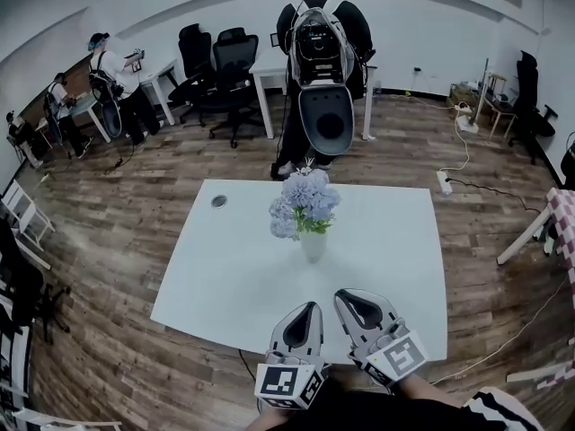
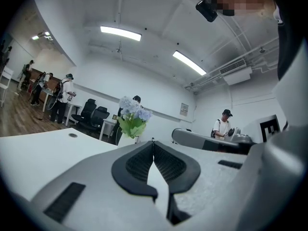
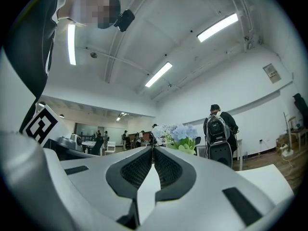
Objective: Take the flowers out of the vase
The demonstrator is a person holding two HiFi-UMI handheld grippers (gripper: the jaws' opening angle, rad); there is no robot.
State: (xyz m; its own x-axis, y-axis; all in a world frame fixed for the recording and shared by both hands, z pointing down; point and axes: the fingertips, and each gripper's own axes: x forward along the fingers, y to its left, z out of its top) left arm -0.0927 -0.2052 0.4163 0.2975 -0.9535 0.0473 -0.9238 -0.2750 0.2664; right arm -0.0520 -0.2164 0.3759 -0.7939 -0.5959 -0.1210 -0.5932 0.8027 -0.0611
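At the near edge of the white table (image 1: 207, 277), two grippers are hovering side by side, both pointing about level toward the table's middle. The left gripper (image 1: 311, 306) is sitting slightly nearer to the person than the right gripper (image 1: 342, 294). Each one is holding its jaws together at the tips, with nothing between them.

The flowers (image 1: 304, 203), pale blue with green leaves, are standing upright in the vase (image 1: 313, 245) at the middle of the table, well apart from both grippers.

The head view is showing the whole vase, while in the right gripper view only the flowers are rising above the closed jaws. The left gripper view is showing the right gripper from its side, and behind it a person in a cap (image 2: 224, 124), who is not appearing in the head view. The head view is also showing a person with a backpack (image 1: 319, 52) standing beyond the far edge of the table.

There are two grippers, one vase, one bunch of flowers and one table in front.
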